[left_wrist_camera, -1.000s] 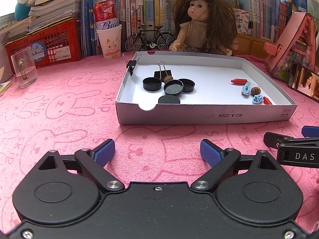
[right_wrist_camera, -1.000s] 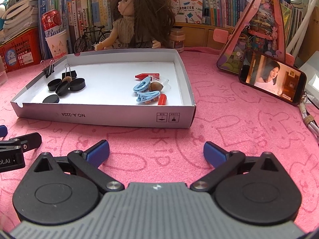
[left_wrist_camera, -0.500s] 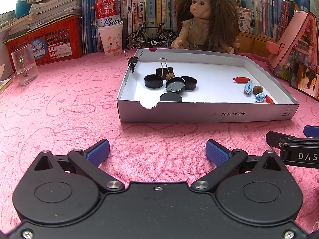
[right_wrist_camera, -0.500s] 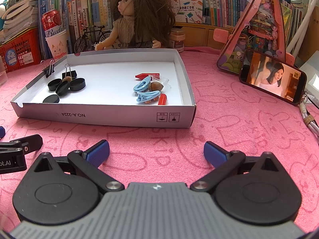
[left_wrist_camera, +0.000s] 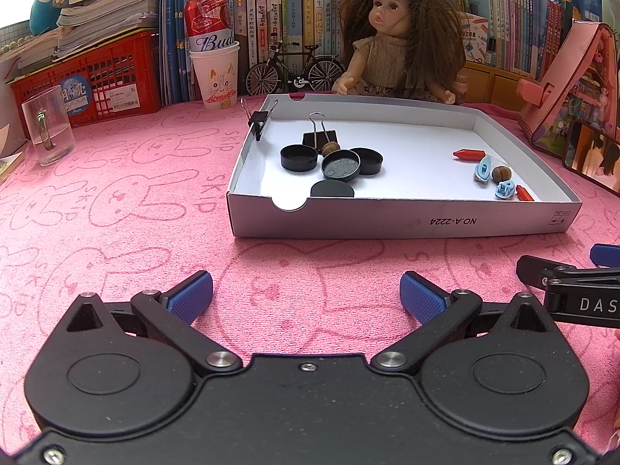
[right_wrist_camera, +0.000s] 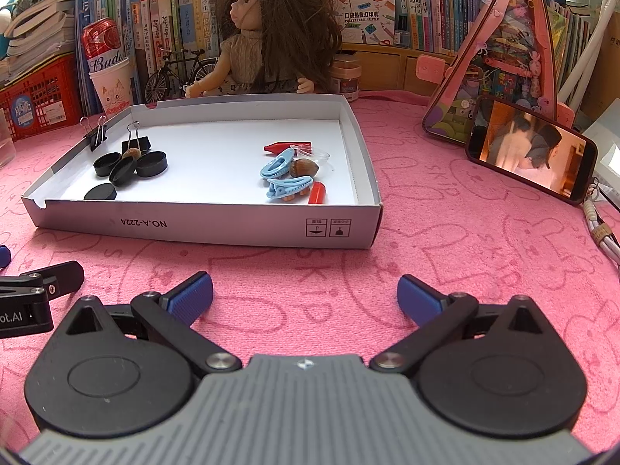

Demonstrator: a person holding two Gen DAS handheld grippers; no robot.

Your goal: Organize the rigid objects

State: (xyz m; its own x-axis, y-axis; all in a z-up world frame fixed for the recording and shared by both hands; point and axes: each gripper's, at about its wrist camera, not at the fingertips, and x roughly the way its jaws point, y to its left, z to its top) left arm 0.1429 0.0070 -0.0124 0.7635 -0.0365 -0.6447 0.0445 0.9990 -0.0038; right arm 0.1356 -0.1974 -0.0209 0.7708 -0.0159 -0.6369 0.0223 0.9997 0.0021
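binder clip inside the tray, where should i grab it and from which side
Grip the binder clip by its raised wire handle, coming from above. The loop stands clear, while a nut and black caps crowd its low body.

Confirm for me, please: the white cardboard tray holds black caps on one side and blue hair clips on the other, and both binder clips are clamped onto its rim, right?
Not quite: only one binder clip is clamped on the white cardboard tray's rim. The other binder clip stands inside, behind the black caps. The left wrist view shows it. The blue hair clips are as you say.
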